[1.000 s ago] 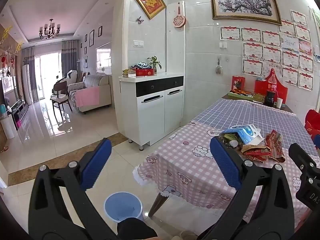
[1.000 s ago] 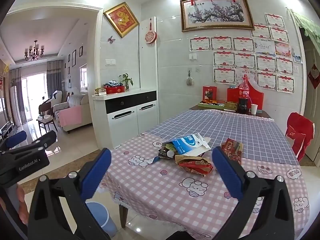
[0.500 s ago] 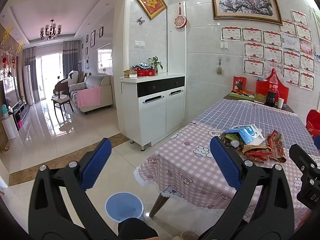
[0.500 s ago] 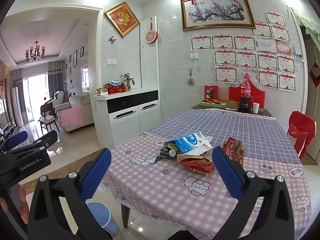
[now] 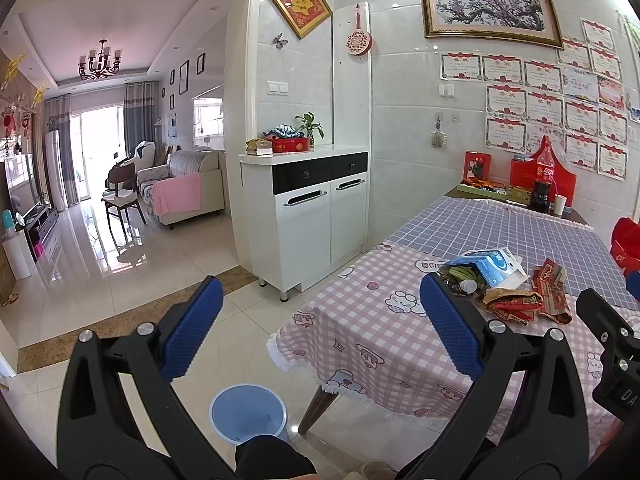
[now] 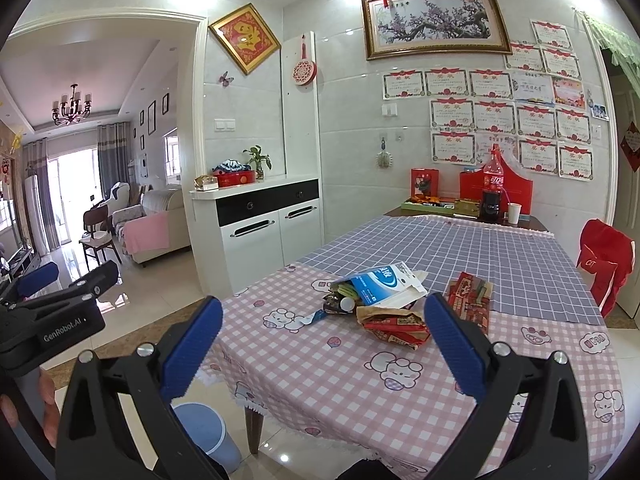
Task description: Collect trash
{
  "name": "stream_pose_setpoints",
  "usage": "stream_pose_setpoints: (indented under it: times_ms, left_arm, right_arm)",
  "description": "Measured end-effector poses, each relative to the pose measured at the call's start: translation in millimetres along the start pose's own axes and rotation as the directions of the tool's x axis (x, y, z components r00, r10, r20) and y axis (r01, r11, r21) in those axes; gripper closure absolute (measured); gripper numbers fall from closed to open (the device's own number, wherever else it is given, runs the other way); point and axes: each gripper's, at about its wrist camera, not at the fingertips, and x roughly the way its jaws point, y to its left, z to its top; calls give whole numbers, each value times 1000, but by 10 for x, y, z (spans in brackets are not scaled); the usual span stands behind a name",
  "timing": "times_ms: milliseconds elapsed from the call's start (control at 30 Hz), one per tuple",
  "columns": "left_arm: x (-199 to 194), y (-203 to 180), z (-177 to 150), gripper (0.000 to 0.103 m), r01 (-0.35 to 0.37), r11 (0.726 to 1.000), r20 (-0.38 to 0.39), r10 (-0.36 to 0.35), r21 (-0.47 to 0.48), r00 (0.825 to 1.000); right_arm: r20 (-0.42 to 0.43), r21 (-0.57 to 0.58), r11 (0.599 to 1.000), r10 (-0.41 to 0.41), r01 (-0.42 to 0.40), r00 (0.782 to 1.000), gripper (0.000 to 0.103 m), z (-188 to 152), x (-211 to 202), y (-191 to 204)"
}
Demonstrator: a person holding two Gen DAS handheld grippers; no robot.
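left tongs (image 5: 320, 320): jaws wide apart, nothing between them, held in the air off the near left corner of the desk, above the floor
right tongs (image 6: 324, 344): jaws wide apart, empty, held in the air short of the near edge of the desk
trash (image 6: 384, 300): a loose heap on the pink checked part of the cloth, about mid-desk, well apart from both tongs
carton (image 6: 384, 286): blue and white, lying on its side with the open end toward the left, green scraps and a small white cap at its mouth
wrappers (image 6: 394, 324): red and brown, crumpled, touching the carton on the near side
red packet (image 6: 470, 296): flat, just right of the heap
bin (image 5: 248, 412): light blue, open, on the floor beside the near left leg of the desk
desk (image 6: 360, 384): pink cloth near, blue grid cloth far; cola bottle (image 6: 493, 188) and paper cup (image 6: 514, 213) at the far end by the wall
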Motion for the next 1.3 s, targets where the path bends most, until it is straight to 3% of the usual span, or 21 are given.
stream_pose_setpoints:
  times_ms: [900, 1300]
  left_arm:
    - [-54, -41, 4, 6, 19, 1000, -5, -19, 12, 1000]
    - [-143, -158, -27, 6, 59, 998, -9, -59, 35, 998]
  right_arm:
    - [3, 6, 1000, -1, 1, 1000, 4, -39, 19, -5]
    - [10, 20, 1000, -18, 18, 1000, 4, -54, 6, -78]
